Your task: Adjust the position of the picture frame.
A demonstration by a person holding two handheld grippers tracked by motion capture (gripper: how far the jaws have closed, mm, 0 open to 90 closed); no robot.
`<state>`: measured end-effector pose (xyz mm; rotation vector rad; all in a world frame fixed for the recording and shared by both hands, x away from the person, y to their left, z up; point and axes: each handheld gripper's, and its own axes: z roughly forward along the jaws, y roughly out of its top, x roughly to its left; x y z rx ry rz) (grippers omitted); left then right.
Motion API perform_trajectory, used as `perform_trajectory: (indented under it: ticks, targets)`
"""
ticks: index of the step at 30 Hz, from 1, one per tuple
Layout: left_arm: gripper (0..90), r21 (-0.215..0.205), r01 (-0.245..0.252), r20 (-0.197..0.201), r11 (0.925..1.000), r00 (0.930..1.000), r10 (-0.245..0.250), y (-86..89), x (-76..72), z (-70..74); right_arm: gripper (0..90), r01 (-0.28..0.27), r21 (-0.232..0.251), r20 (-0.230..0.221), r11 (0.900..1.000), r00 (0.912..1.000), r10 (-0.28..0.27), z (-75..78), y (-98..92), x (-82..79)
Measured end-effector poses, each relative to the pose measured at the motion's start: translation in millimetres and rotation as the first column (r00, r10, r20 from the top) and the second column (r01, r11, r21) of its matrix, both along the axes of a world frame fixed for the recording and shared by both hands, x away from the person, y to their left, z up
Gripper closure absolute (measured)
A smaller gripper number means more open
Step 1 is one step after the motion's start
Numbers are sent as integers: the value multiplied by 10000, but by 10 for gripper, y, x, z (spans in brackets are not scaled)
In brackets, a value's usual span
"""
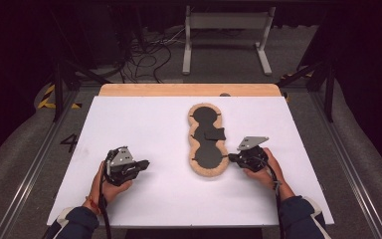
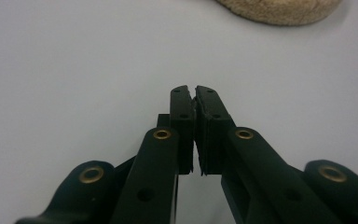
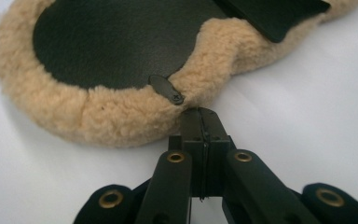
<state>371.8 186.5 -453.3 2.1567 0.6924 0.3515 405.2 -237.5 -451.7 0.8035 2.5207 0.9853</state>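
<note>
High view: fleece-edged black pad point(image 1: 208, 144) flat on table point(image 1: 139, 124); right tool point(image 1: 230, 158) closed at pad's edge, left tool point(image 1: 145, 163) closed, empty.

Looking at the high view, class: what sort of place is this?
Probably a lab recording station: a white-topped table inside a metal frame, loose cables on the floor beyond, dark surroundings.

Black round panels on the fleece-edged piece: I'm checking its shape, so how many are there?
2. One black panel sits at the far end of the fleece-edged piece, the other at the near end beside the right gripper.
</note>
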Motion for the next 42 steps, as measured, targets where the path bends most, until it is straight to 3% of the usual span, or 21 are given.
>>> perform_trajectory:
  ticks: [4,13,17,28,36,42]
  targets:
    - [873,58,45,-44,10000,10000,-44,-10,8,-12,900,-568,37,0,9984,9984,568,-11,229,-67]
    - [874,70,-3,-111,10000,9999,4,3,23,-21,900,-1069,237,-36,9940,9943,1070,-38,661,-152]
    - [864,104,-84,-96,9999,9999,85,9,33,-25,900,-1053,212,73,9942,9944,1052,-48,849,-161]
    - [853,27,-146,-97,9999,9998,146,-41,84,-18,900,-974,208,273,9950,9949,968,-67,1103,-152]
    - [809,-332,-748,-84,9966,9972,746,-3,101,24,900,-860,288,363,9959,9957,850,-82,1238,-123]
    - [770,-362,-1401,-257,9895,9899,1393,50,140,15,900,-687,281,445,9972,9967,674,-90,1357,-116]
